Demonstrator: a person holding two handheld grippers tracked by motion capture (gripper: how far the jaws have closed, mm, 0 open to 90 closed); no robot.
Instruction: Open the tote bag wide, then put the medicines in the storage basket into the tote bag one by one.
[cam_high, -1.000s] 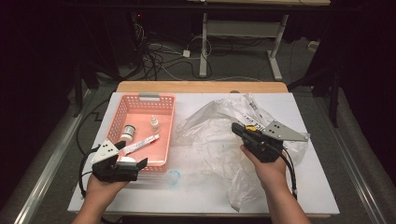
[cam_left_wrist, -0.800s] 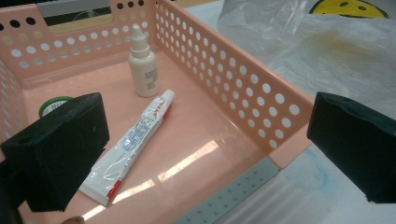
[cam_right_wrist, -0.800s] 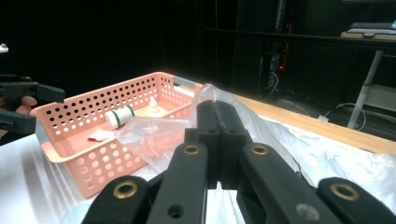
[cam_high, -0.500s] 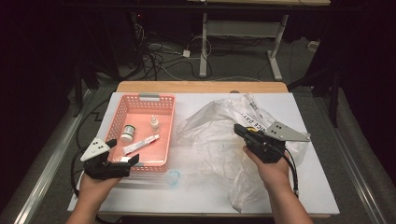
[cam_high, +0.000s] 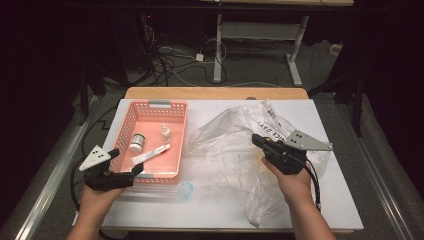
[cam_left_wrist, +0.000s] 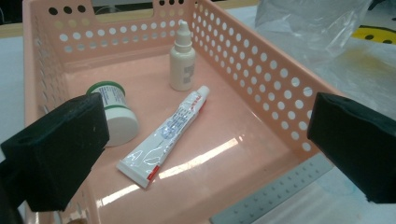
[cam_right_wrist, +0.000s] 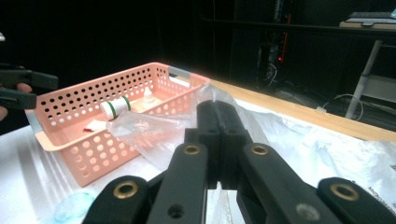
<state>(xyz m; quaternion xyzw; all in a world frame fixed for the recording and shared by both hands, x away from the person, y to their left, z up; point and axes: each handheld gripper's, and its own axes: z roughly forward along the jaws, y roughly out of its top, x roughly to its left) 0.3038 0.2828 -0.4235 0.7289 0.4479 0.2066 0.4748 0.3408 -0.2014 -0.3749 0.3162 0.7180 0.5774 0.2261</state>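
Observation:
A pink perforated basket (cam_high: 124, 125) stands at the table's left and holds a white toothpaste tube (cam_high: 151, 154), a green-banded white jar (cam_high: 136, 142) and a small dropper bottle (cam_high: 165, 132). My left gripper (cam_high: 126, 161) hovers open at the basket's near left corner, its black pads wide apart with nothing between them (cam_left_wrist: 208, 147). The tube (cam_left_wrist: 163, 135), jar (cam_left_wrist: 114, 112) and bottle (cam_left_wrist: 182, 60) lie beyond it. A crumpled clear plastic bag (cam_high: 225, 145) spreads over the table's middle and right. My right gripper (cam_high: 256, 139) is shut with a fold of the bag film pinched at its tips (cam_right_wrist: 218, 112).
A small pale blue round cap (cam_high: 185, 190) lies on the white table just in front of the basket's near right corner. The bag carries a printed yellow and black label (cam_high: 272, 131) by my right hand. The table's wooden far edge (cam_high: 215, 93) borders a dark floor with cables.
My left gripper has drifted left along the basket's near side toward its left corner. The right gripper and the bag have kept still.

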